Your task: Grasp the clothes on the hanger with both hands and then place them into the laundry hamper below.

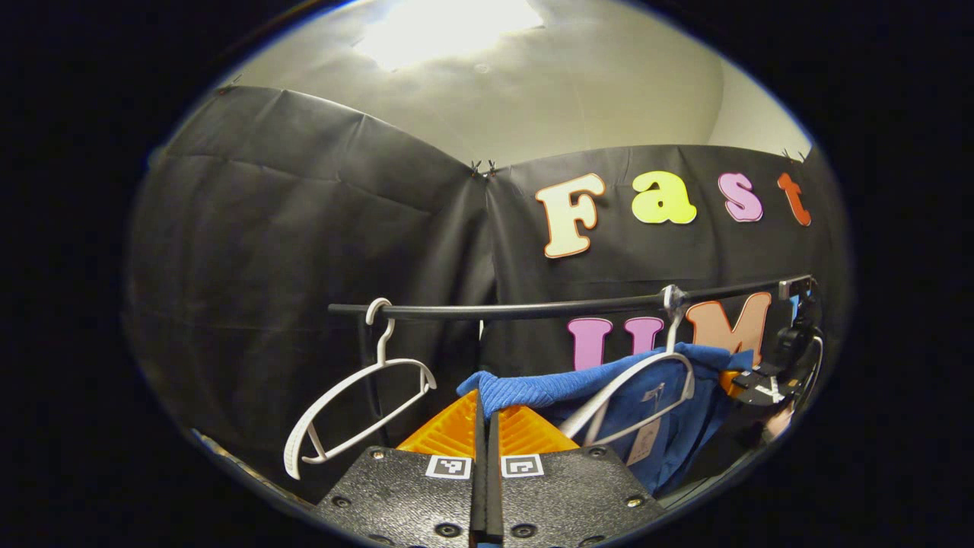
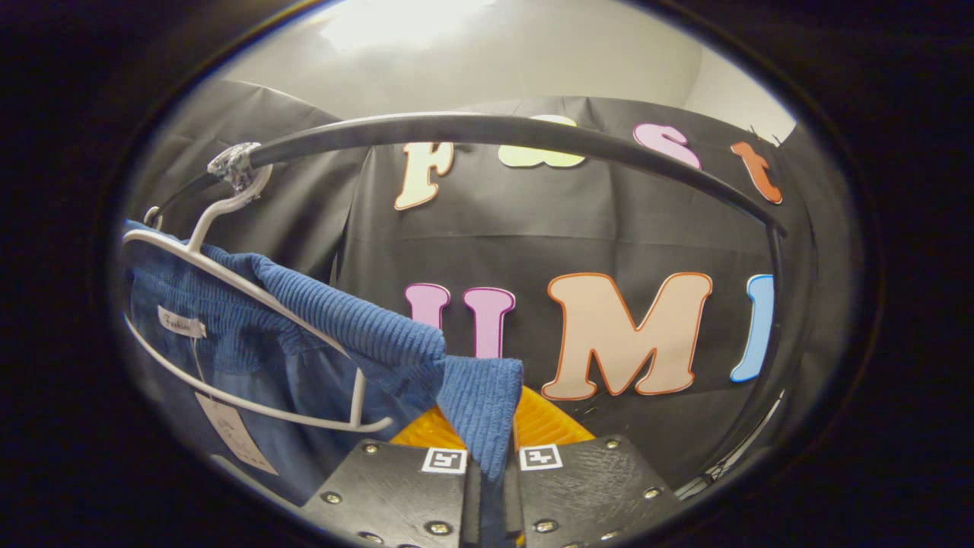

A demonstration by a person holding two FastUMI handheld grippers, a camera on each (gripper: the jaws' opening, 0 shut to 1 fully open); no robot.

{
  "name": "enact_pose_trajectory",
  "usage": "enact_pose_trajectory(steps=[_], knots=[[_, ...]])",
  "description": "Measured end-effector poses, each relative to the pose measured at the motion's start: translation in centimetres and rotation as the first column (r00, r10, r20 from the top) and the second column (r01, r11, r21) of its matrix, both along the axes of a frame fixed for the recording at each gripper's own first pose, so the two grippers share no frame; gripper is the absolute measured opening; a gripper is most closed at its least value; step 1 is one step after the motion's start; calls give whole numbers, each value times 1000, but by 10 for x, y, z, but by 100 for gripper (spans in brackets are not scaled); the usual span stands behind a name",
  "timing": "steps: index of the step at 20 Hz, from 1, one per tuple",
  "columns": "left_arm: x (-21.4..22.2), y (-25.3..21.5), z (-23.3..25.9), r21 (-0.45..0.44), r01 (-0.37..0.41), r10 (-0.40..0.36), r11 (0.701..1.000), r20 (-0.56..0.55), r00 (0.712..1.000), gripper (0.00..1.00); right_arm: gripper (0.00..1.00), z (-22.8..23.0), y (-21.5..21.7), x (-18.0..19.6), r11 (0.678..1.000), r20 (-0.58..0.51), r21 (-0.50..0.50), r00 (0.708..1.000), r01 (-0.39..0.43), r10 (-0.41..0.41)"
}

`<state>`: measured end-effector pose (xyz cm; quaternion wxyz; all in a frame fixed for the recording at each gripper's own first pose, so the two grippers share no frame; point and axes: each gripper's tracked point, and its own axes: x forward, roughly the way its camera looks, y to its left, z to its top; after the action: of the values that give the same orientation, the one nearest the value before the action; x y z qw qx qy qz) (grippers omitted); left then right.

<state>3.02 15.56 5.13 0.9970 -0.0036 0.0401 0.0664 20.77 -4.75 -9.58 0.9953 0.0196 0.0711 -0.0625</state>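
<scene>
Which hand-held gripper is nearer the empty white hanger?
Left. The left hand-held gripper grips the blue garment just beside the empty white hanger; the right hand-held gripper sits beyond the garment.

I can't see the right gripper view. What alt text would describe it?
A blue ribbed garment, draped over a white hanger, has a fold pinched between the orange fingers of the right tool at the bottom. The hanger hooks onto a black rail arching overhead, and paper tags dangle from the garment.
</scene>
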Motion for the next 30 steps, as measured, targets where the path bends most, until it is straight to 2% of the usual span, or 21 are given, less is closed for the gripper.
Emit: enact_pose_trajectory(steps=[5,12,19,30], knots=[[9,11,-23,-66,12,-14,998,-22,1000,0,11,-5,1,11,1000,1,-9,1000,-1,1],[21,8,-43,-62,56,-56,996,-2,998,0,11,-18,-1,32,1000,-15,-10,1000,8,-8],[23,2,-73,-158,60,-66,986,-29,997,0,11,-53,5,45,1000,-84,5,996,-14,14],[4,-14,-120,-112,36,-52,993,-137,989,0,11,-111,3,21,999,-205,33,978,-26,32]])
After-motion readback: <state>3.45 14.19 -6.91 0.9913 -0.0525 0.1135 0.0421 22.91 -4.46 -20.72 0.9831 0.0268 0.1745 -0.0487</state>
